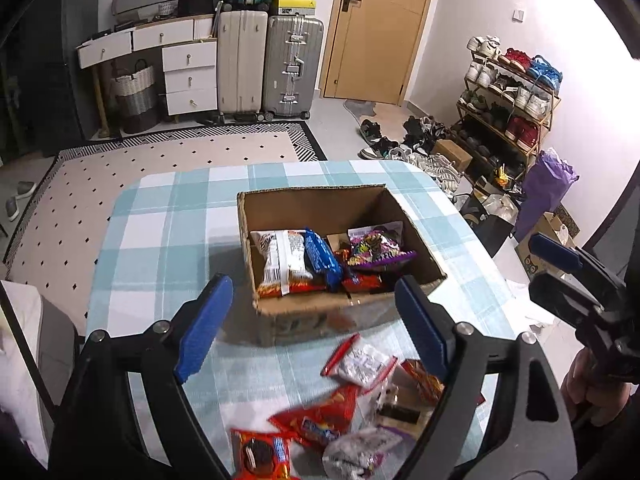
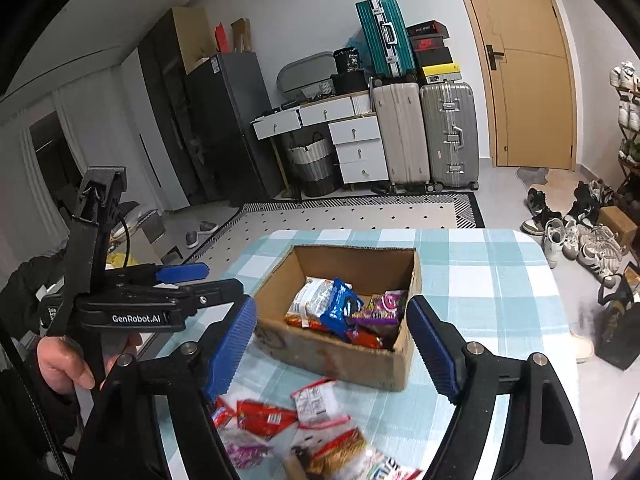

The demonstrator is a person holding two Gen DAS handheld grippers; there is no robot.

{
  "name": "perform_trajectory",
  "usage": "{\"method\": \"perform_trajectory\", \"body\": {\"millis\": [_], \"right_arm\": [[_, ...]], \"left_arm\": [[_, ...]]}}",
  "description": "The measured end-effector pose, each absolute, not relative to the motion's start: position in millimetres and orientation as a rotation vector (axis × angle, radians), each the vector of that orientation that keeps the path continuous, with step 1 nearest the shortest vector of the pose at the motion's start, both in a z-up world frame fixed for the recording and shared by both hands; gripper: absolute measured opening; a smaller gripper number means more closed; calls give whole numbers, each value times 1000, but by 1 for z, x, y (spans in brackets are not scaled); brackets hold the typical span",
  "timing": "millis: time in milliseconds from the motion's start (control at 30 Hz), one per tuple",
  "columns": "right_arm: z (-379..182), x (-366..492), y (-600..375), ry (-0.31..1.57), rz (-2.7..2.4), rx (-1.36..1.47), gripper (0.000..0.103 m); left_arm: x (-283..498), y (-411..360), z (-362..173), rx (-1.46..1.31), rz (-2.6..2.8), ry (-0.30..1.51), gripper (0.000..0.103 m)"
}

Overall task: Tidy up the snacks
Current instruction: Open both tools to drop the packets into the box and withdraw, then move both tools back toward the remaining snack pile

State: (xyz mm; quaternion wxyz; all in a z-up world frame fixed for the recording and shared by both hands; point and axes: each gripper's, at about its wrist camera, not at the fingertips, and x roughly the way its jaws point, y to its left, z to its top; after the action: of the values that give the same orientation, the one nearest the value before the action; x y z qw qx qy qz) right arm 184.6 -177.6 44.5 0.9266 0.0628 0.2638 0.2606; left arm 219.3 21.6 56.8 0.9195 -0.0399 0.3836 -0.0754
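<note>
Your left gripper (image 1: 316,320) and right gripper (image 2: 334,348) both have fingers spread wide and hold nothing; they hover over the near part of the table (image 1: 160,216), approx. above the loose snacks. The cardboard box (image 1: 340,312) stands near the table's middle, toward the far edge, and already has several packs inside: a white-red bag (image 1: 286,262), a blue pack (image 1: 322,260), a purple one (image 1: 376,250). The loose snacks (image 1: 352,412) at the near edge, in front of the box, are not yet in. So I judge the task is approx. half done; those packs are left to move.
</note>
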Motion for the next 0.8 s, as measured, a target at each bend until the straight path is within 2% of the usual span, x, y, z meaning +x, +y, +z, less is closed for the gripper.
{"method": "perform_trajectory", "body": {"millis": [100, 433, 800], "right_arm": [[45, 166, -181, 533, 535, 139, 84], [51, 116, -190, 503, 521, 133, 87], [36, 71, -196, 502, 505, 150, 90]], "left_arm": [[197, 20, 63, -73, -138, 766, 82], [143, 20, 69, -105, -110, 729, 85], [85, 31, 37, -148, -70, 712, 95]]}}
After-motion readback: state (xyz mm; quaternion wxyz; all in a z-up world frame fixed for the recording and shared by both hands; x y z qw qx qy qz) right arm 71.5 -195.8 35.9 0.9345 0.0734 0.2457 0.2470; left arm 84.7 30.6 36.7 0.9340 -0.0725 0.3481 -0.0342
